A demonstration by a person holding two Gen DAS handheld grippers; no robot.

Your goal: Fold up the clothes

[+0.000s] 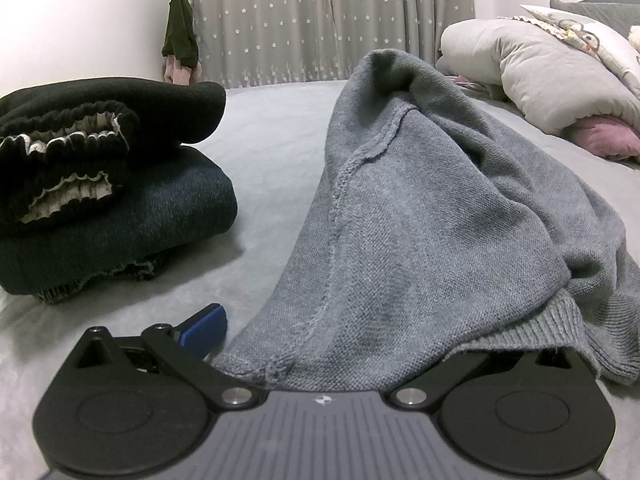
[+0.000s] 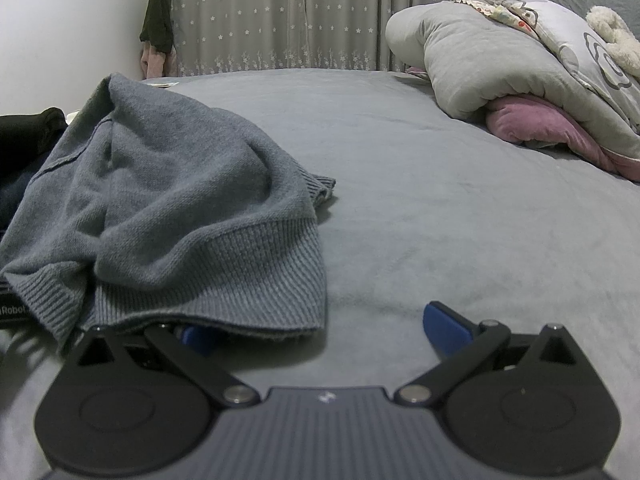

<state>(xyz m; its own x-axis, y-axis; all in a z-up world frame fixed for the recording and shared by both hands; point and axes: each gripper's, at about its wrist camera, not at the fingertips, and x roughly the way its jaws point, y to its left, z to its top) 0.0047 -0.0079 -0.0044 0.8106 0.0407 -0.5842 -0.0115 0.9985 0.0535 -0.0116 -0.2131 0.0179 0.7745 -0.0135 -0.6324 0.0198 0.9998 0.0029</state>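
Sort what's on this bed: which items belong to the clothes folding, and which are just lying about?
Job:
- grey sweater, crumpled, unfolded
- stack of folded dark clothes
- left claw, open, sweater draped over it
- right claw, open at the sweater hem

Lying about:
- rolled grey duvet
- pink cushion
- garments hanging by the curtain

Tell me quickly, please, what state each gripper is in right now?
Left gripper: jaws open, grey sweater draped over them, not clamped.
Right gripper: jaws open, sweater hem over its left finger.

home bedroom | bed (image 2: 400, 160) | pillows (image 2: 480, 60) | star curtains (image 2: 280, 12)
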